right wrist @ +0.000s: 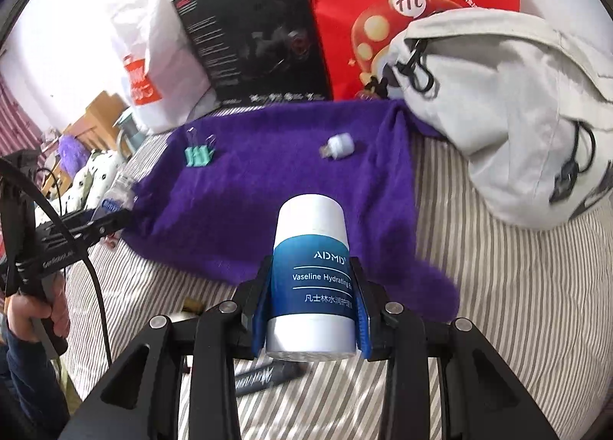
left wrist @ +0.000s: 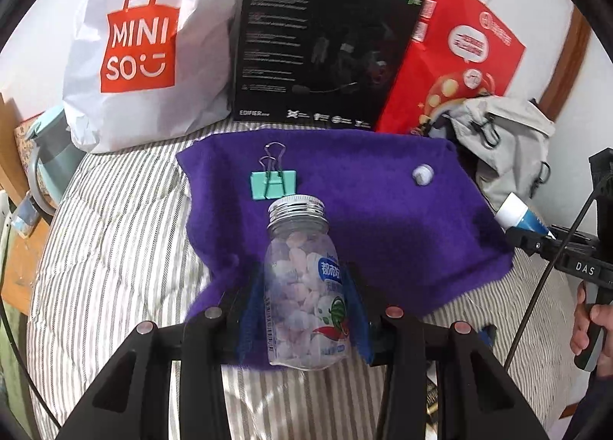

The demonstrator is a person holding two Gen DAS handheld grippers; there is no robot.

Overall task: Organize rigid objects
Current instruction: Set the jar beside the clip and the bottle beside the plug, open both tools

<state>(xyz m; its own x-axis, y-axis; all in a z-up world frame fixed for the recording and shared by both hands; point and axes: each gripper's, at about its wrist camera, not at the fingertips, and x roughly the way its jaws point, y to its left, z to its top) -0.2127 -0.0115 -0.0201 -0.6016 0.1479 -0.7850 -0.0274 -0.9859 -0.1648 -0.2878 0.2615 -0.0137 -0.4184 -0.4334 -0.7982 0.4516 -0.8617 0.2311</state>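
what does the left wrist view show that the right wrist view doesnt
Only the left wrist view shows the left tongs shut on the clear candy bottle close up, label and metal cap readable, plus the full logo on the white shopping bag.

Only the right wrist view shows the right tongs shut on the blue-and-white lotion tube close up, and a black pen on the striped sheet.

Both show the purple cloth, the green binder clip, the small white cap-like item, the black box and the red bag.

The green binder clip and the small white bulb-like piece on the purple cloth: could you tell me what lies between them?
Nothing: between the green binder clip and the small white piece only bare purple cloth shows, clearest in the left wrist view.
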